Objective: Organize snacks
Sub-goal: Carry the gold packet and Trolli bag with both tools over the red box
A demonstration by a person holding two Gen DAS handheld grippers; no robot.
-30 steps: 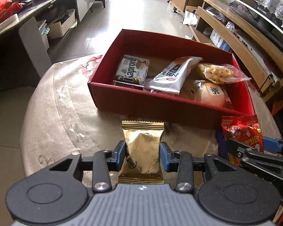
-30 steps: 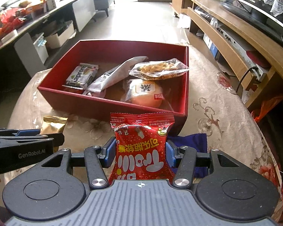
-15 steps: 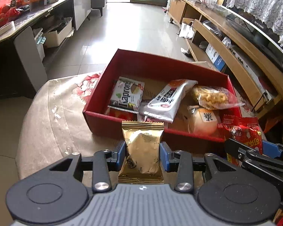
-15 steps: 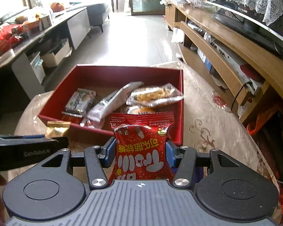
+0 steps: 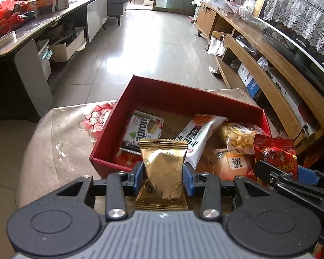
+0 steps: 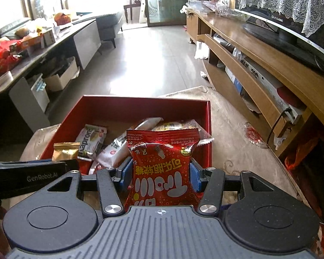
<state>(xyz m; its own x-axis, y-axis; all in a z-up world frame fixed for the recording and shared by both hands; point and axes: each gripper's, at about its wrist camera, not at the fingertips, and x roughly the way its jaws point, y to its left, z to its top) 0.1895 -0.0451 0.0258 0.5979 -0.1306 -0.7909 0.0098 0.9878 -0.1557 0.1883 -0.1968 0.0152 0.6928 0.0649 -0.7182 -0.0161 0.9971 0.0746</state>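
A gold foil snack packet [image 5: 163, 168] and a red candy packet [image 6: 162, 170] with white lettering hang upright above the near edge of an open red box [image 5: 183, 95]. Inside lie a Kapron wafer pack [image 5: 143, 130] at the left, a white bar wrapper [image 5: 197, 133] mid-box, a clear nut bag [image 5: 237, 137] and a bun [image 5: 233, 164] at the right.

2 wrist fisheye views are given, each looking forward and steeply down along its own gripper fingers. The red box [image 5: 184, 99] is taken as landmark. The left view is set close above its near-left corner; the right view [image 6: 140, 110] is set close above its near wall, further right. Box interior, tiled floor [image 5: 153, 43] beyond the box, and wooden TV cabinet [image 6: 270, 64] right of the box are shared by both.
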